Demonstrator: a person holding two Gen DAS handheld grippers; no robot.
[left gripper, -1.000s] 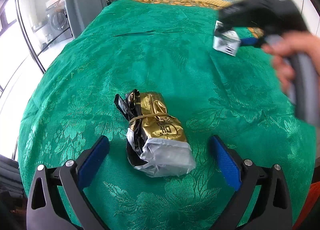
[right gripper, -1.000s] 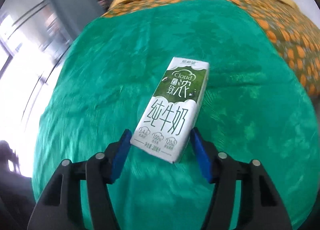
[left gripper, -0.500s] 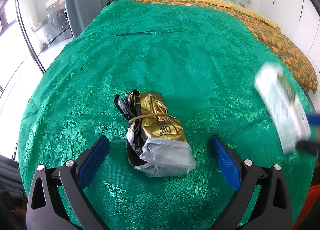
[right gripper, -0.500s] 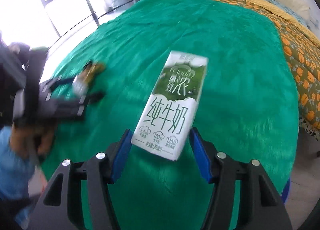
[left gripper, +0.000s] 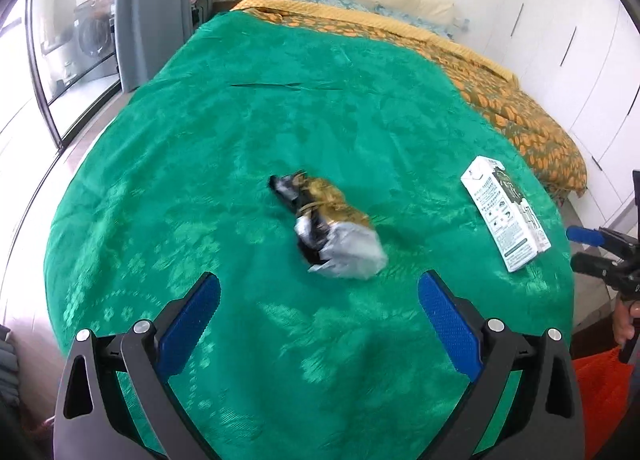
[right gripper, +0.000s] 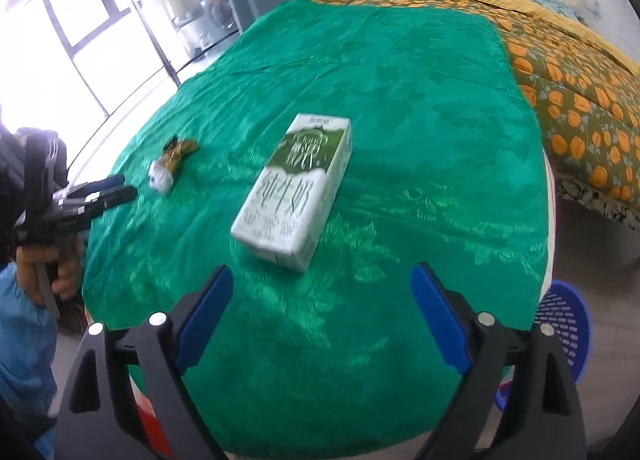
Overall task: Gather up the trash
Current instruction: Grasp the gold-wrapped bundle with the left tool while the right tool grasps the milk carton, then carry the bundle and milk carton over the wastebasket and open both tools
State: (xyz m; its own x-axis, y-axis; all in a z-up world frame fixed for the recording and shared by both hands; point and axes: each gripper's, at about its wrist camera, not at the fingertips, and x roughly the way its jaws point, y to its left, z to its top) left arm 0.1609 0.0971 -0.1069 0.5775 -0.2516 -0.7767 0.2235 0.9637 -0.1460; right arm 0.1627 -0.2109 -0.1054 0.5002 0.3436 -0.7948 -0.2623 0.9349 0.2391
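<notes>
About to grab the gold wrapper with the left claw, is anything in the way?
Nothing visible. Only bare green bedspread lies between the open left claw and the gold wrapper. The milk carton lies well off to the right.

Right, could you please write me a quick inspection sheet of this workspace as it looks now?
Surface: green bedspread over a bed, lightly creased.
Job's things: milk carton lying flat near the edge; gold and silver wrapper lying mid-spread.
Clutter: nothing seen.
Grippers: left tool open, empty, short of the wrapper; right tool opening, carton ahead of it, untouched.
Cables: nothing seen.
Surroundings: orange-patterned quilt, blue basket on the floor, window, white cupboards.
</notes>
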